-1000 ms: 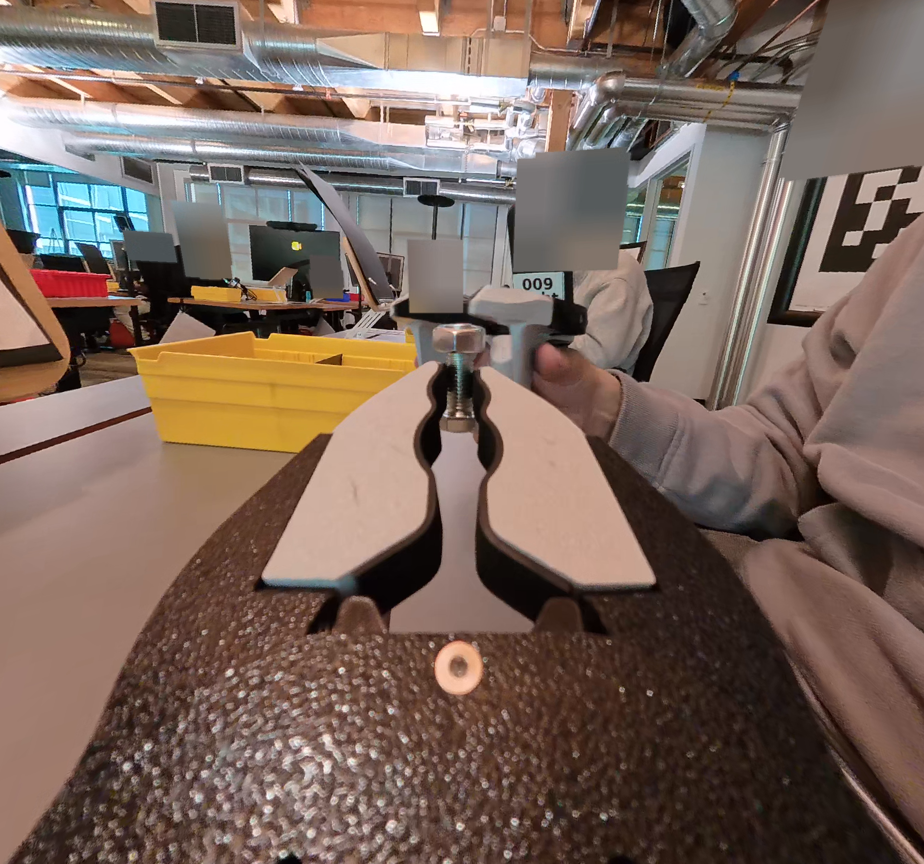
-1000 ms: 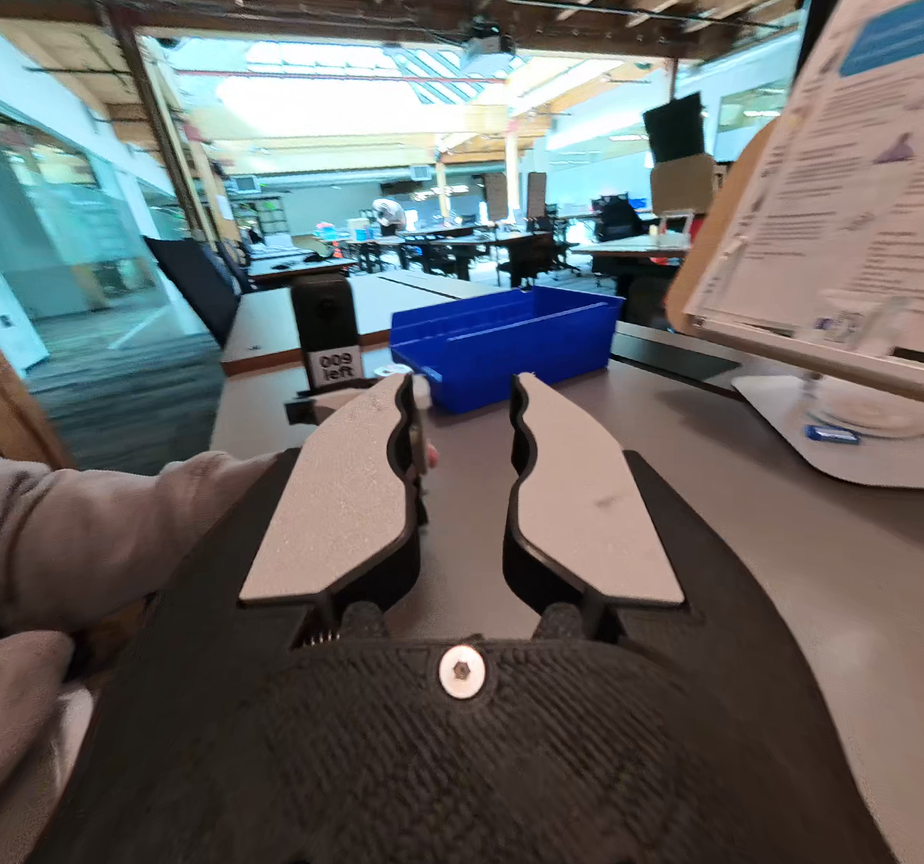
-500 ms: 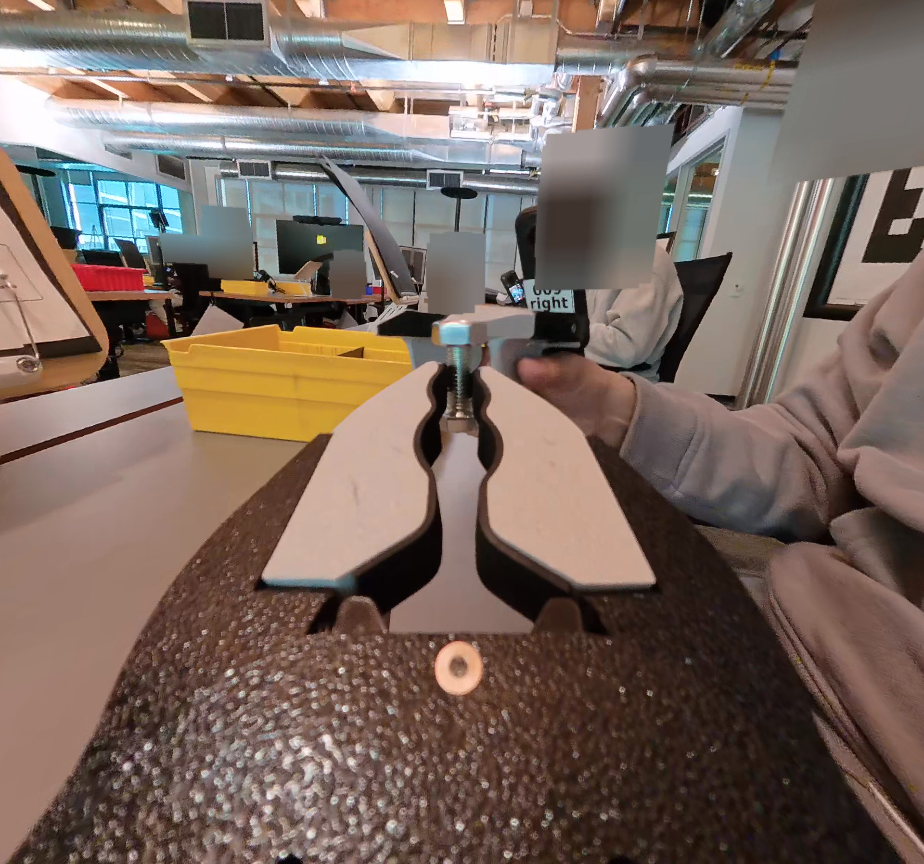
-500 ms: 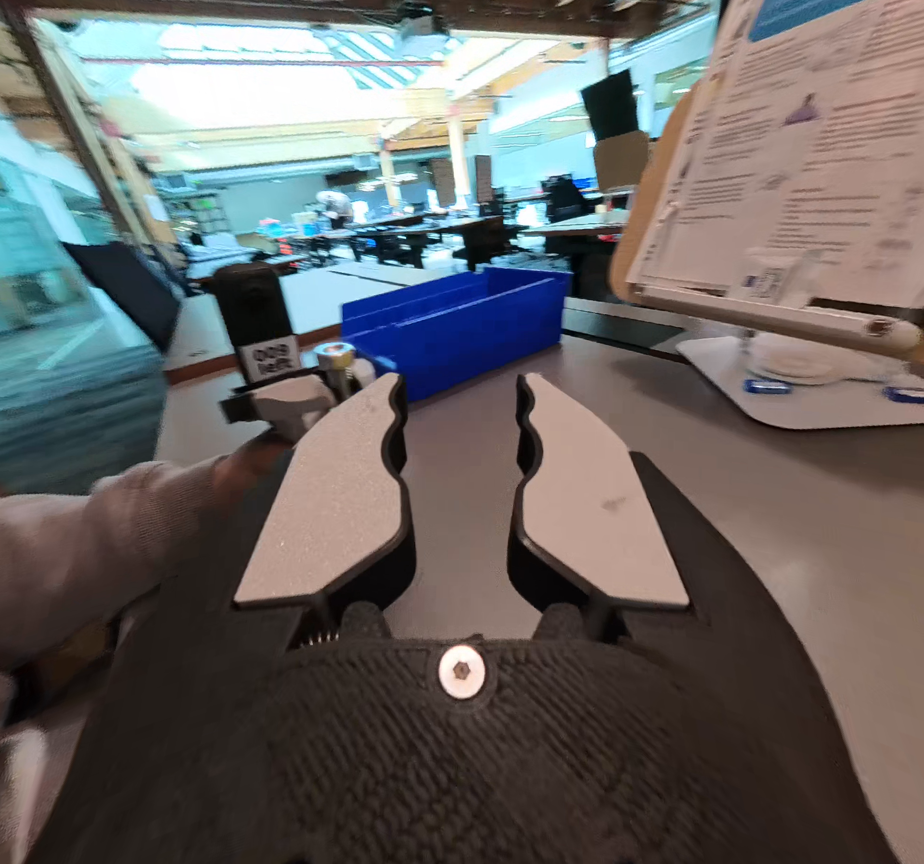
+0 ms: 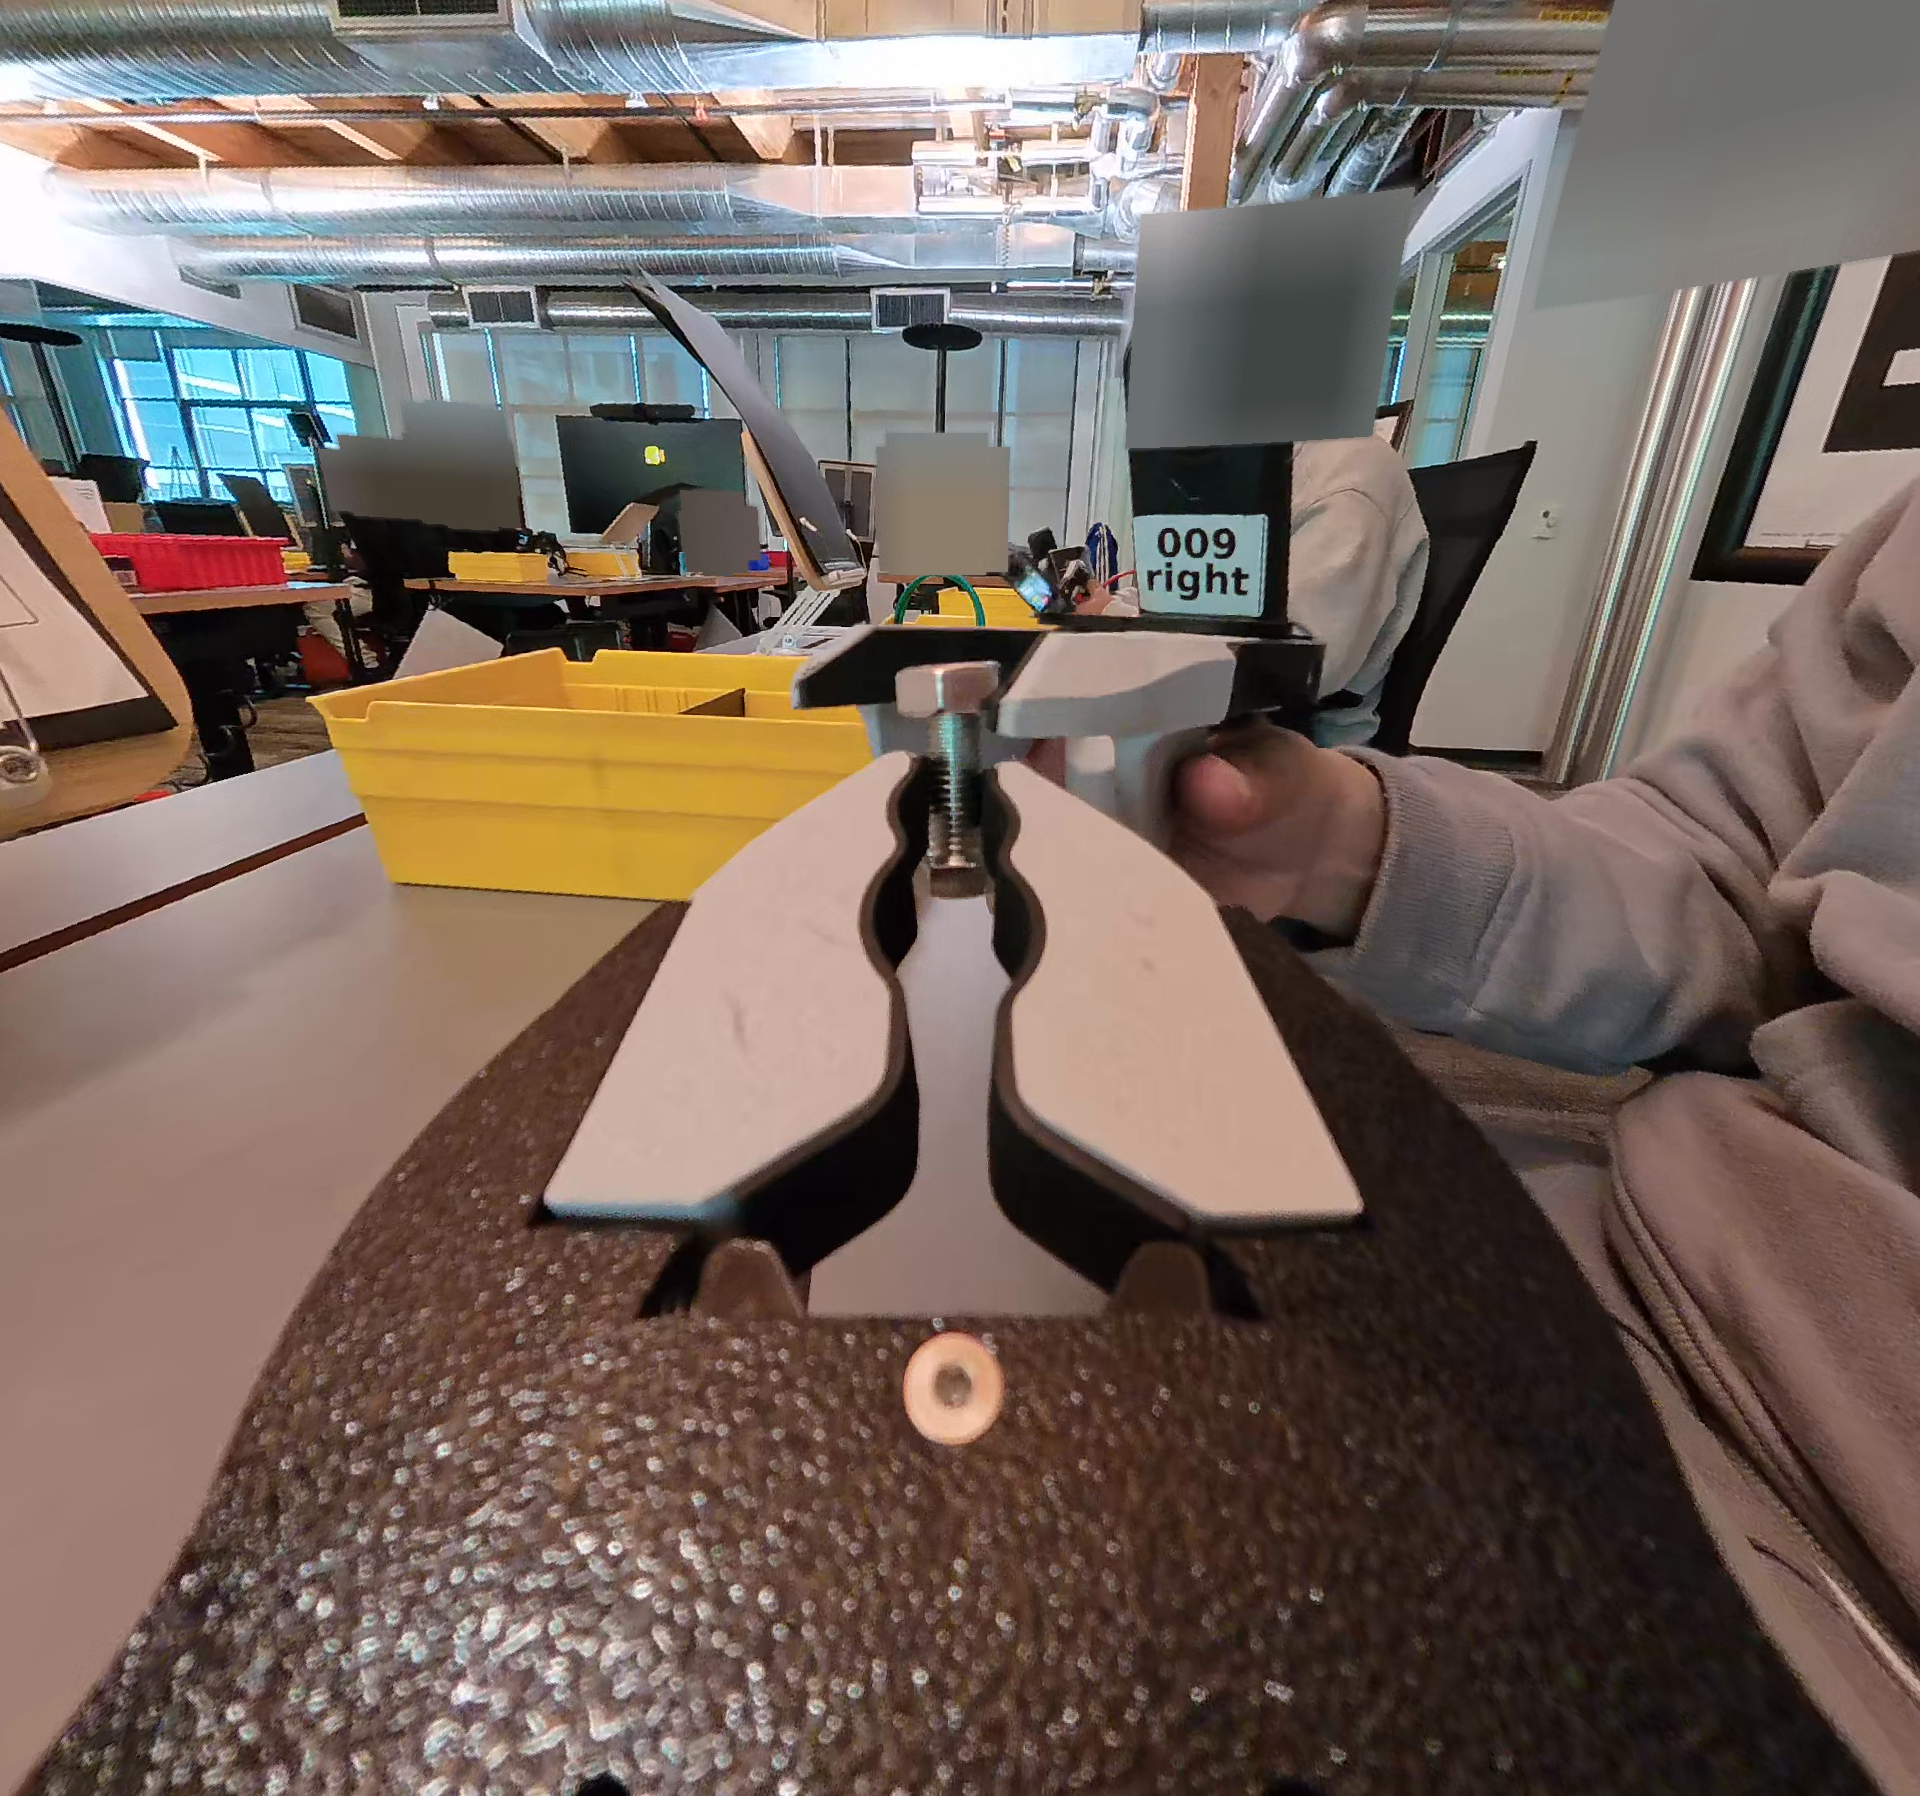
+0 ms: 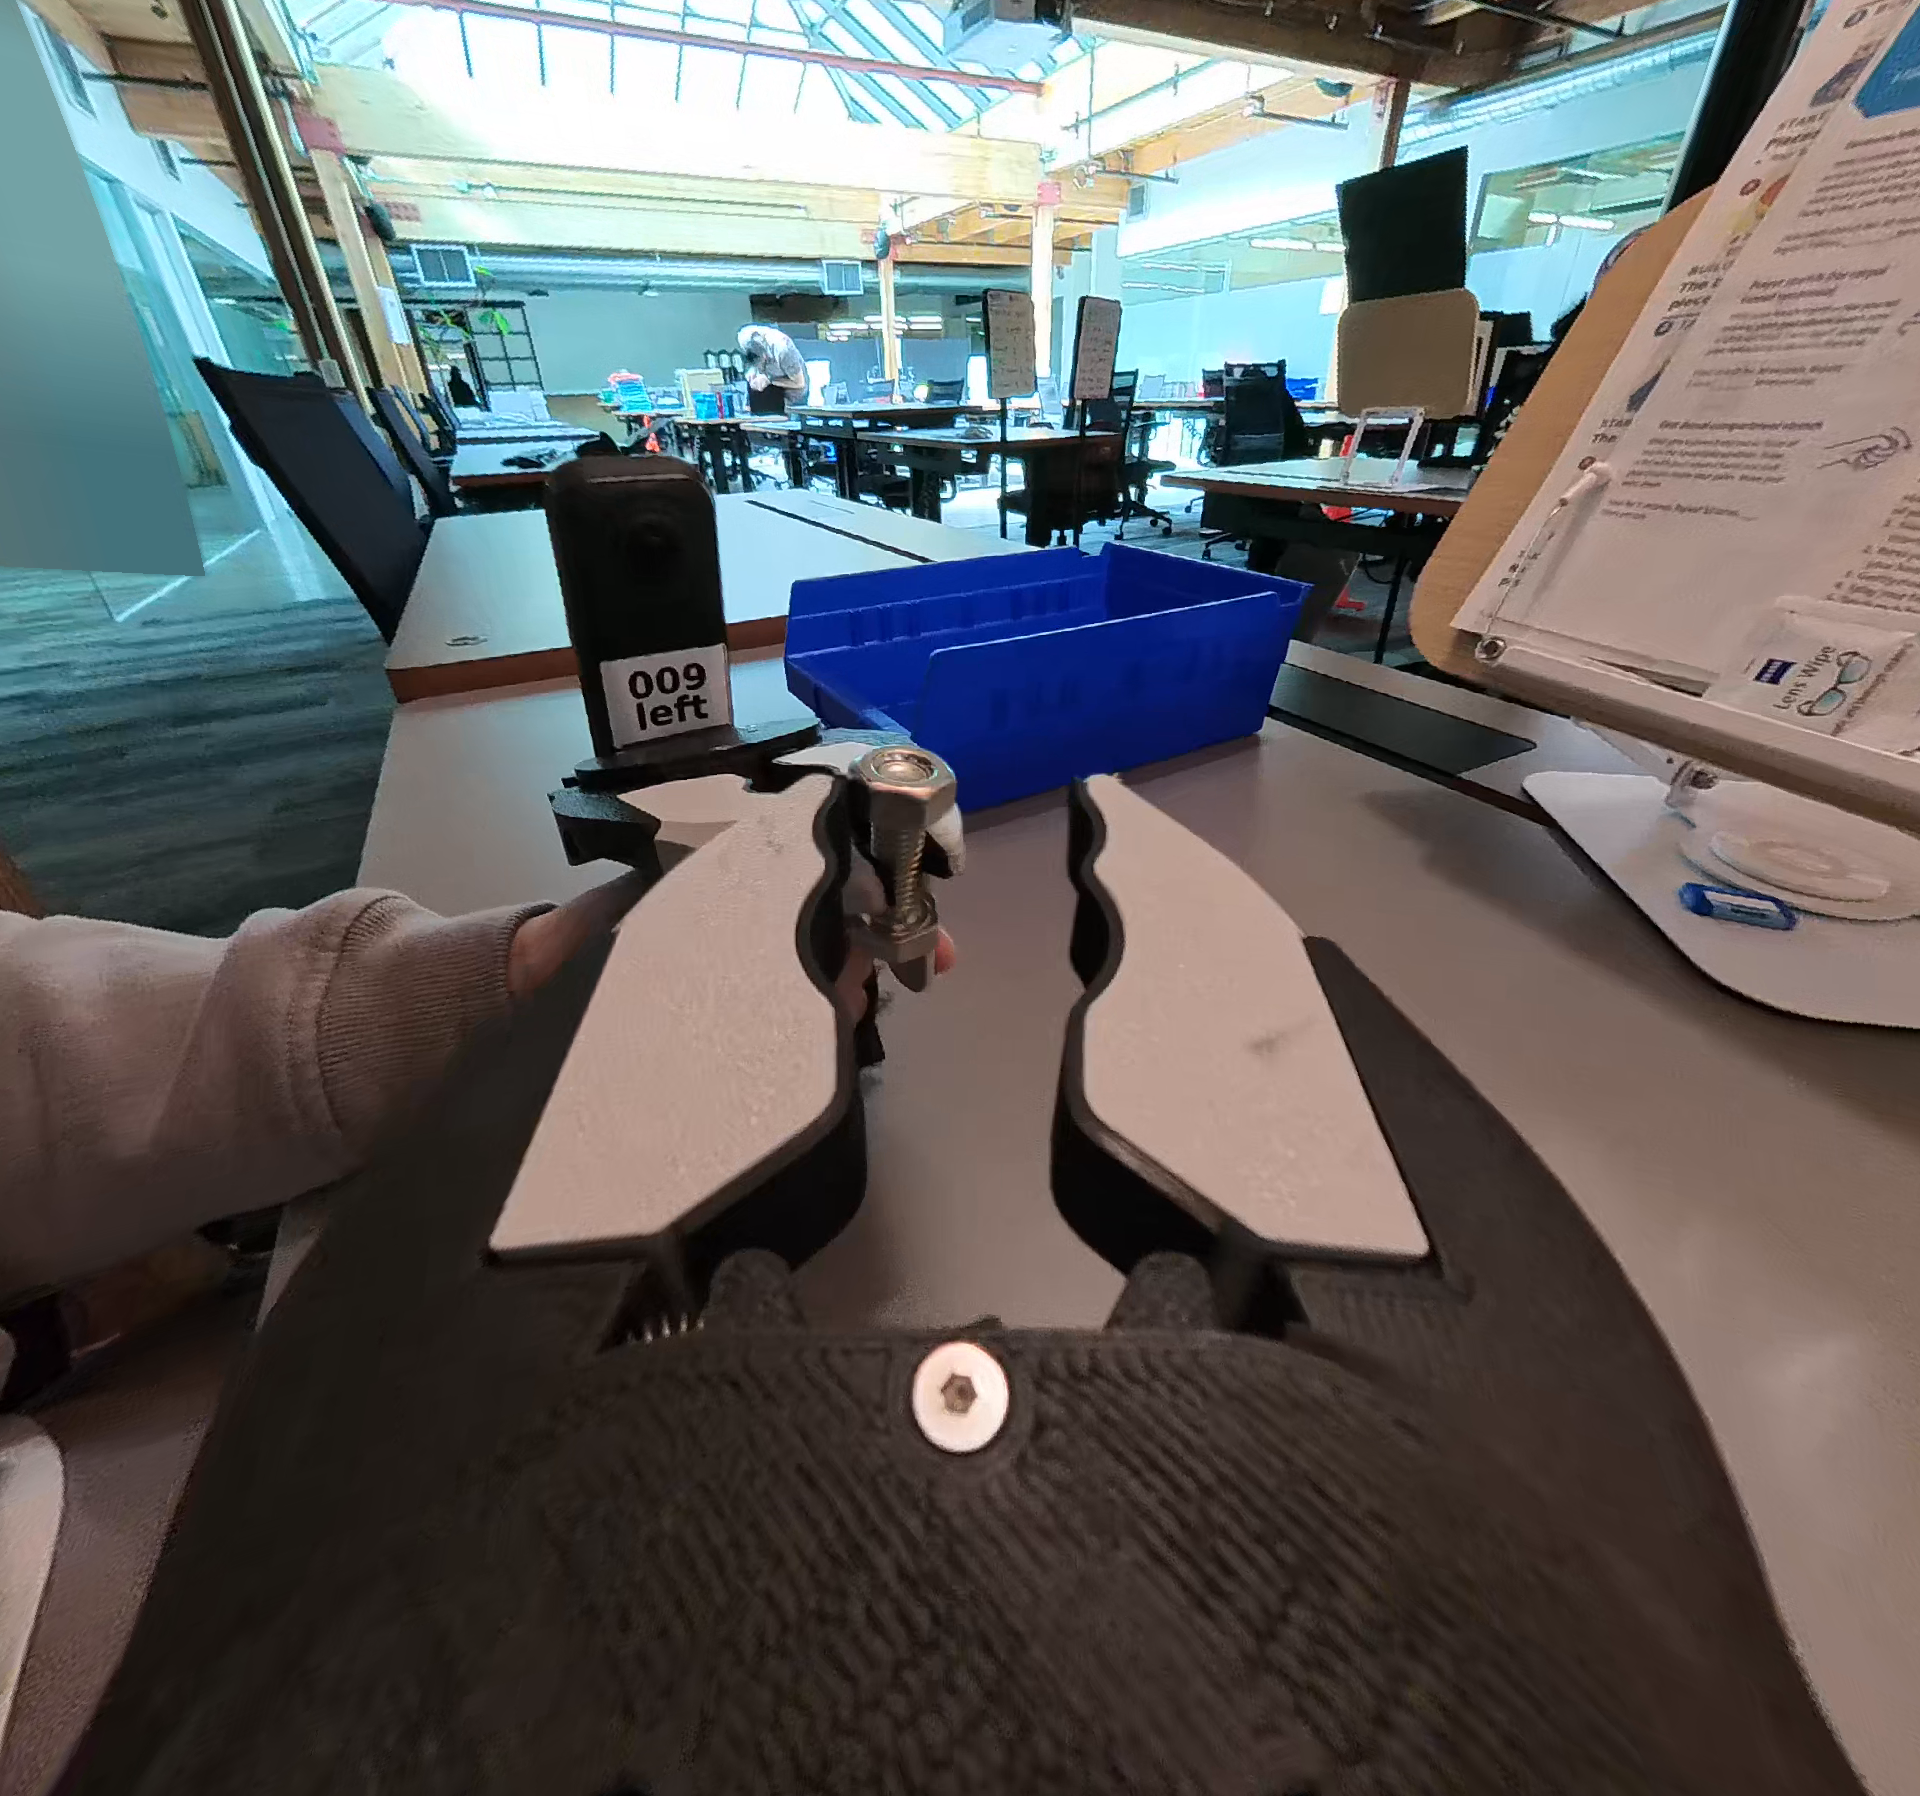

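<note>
Silver hex bolt (image 5: 948, 770) upright (nut (image 5: 954, 871) at its lower end), pinched between left tongs (image 5: 951, 790).

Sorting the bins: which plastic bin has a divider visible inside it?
The yellow bin, in the left wrist view behind the held bolt. The blue bin shows only ribbed inner walls, no divider.

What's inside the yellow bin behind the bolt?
The yellow bin shows ribbed inner walls and a dark divider near the middle. Its floor and any contents are hidden by the front wall.
</note>
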`<state>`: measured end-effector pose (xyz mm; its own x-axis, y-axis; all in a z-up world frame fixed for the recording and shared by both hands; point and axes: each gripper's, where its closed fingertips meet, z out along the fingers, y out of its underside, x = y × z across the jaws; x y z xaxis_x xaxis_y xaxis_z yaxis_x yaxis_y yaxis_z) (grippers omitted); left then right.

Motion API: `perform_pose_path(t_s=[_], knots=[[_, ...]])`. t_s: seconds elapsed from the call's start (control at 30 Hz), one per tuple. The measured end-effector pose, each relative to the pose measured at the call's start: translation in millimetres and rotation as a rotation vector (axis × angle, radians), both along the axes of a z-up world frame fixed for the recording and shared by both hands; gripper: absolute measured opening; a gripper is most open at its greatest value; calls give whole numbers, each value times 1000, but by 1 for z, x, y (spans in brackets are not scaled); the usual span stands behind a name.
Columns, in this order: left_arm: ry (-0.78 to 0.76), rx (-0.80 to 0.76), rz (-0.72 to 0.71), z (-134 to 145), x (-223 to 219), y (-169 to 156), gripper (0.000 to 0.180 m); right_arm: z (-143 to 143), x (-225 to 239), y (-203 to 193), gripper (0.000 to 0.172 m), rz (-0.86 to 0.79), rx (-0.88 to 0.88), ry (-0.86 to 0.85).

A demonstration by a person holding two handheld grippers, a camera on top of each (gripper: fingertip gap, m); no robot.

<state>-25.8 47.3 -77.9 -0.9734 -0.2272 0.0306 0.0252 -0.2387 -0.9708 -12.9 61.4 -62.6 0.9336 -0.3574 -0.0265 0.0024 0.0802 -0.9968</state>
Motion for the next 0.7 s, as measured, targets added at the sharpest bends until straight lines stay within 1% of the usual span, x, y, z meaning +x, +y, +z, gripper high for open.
perform_pose_path(t_s=[0.03, 0.07, 0.1, 0.13, 0.17, 0.23, 0.3, 0.37, 0.47, 0.57, 0.7], knots=[[4, -7, 6, 0, 1, 1, 9, 0, 2, -4, 44, -4, -10, -5], [7, -20, 8, 2, 2, 3, 9, 1, 6, -10, 43, -18, -14, -3], [6, -37, 6, 4, 2, 6, 8, 3, 15, -20, 33, -60, -1, 5], [8, -48, 9, 5, 2, 8, 8, 5, 23, -31, 33, -94, 26, 21], [11, -50, 17, 5, 4, 10, 8, 4, 30, -39, 34, -109, 37, 59], [9, -47, 17, 5, 4, 9, 8, 0, 31, -44, 44, -74, 26, 113], [5, -34, 13, 3, 3, 6, 8, 7, 22, -37, 44, -39, 56, 93], [-5, -10, 14, 1, 2, 3, 8, 11, 10, -22, 42, -9, 74, 67], [-17, 16, 18, -1, 1, 0, 8, 7, -2, -1, 42, 11, 62, 57], [-15, 10, 18, -1, 1, 1, 8, 4, -4, 5, 33, -2, 64, 66], [-14, 11, 17, -1, 1, 1, 8, 4, -6, 6, 26, 2, 72, 74]])
